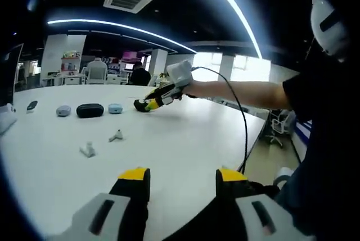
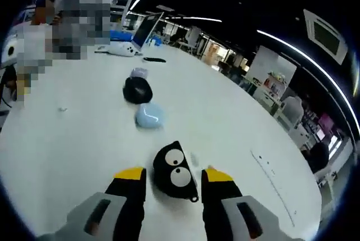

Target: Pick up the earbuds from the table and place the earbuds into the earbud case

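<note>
- Left gripper (image 1: 183, 176): jaws spread open over the white table (image 1: 185, 140), nothing between them.
- Right gripper (image 2: 169, 176): jaws open, flanking a black googly-eyed pouch (image 2: 173, 178).
- Two white earbuds (image 1: 101, 143) lie near-left.

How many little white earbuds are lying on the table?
2. One earbud lies nearer the left hand-held gripper; the other earbud lies farther off, toward the row of cases. More may be hidden.

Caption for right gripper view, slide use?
Right gripper open around a black googly-eyed case on the white table.
</note>
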